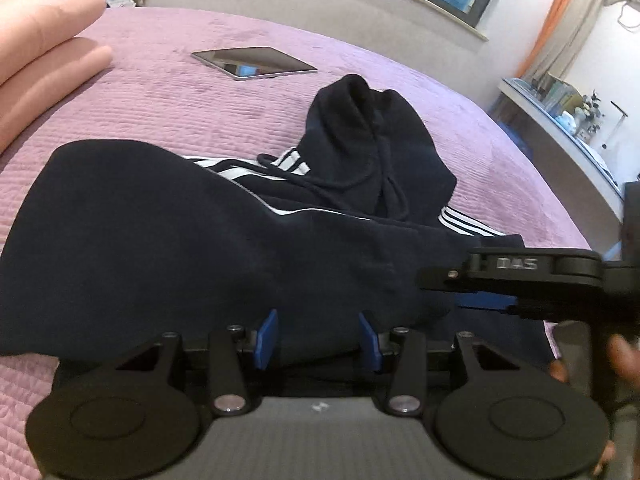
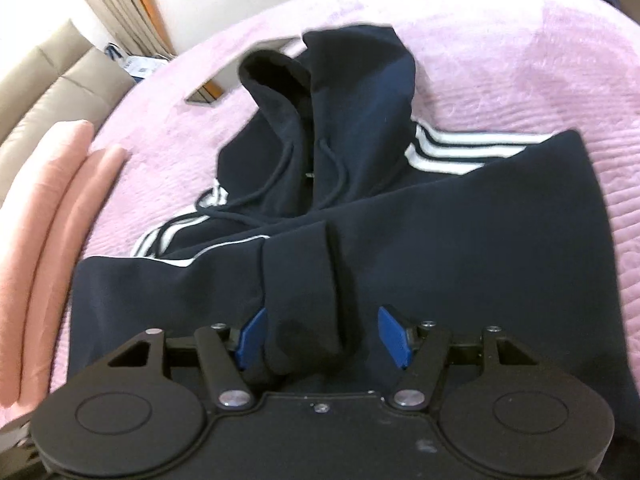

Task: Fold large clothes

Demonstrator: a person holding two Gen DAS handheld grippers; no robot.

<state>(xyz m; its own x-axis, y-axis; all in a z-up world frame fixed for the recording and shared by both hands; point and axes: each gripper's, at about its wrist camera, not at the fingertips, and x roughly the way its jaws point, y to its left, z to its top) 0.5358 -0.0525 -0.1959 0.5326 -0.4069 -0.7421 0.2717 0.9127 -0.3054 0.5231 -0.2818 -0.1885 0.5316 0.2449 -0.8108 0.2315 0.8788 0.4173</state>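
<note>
A navy hoodie (image 1: 168, 232) with white stripes lies folded on the purple bed cover (image 1: 168, 92), its hood (image 1: 360, 136) and drawstrings at the far side. My left gripper (image 1: 318, 340) is open low over the near edge of the body; dark cloth lies between the blue pads (image 1: 266, 338), unpinched. In the right wrist view the hoodie (image 2: 440, 240) has a sleeve cuff (image 2: 304, 320) folded across its front. My right gripper (image 2: 322, 336) is open around that cuff; the cuff rests against the left pad (image 2: 250, 336) and stands apart from the right one. The right gripper (image 1: 444, 288) also shows from the side at the hoodie's right edge.
A dark tablet (image 1: 254, 62) lies on the cover beyond the hood. A pink folded blanket or pillow (image 1: 40, 52) sits at the left, also seen as pink folded fabric (image 2: 48, 220). A cluttered shelf (image 1: 560, 108) runs along the right wall. A beige padded headboard (image 2: 52, 80) stands behind.
</note>
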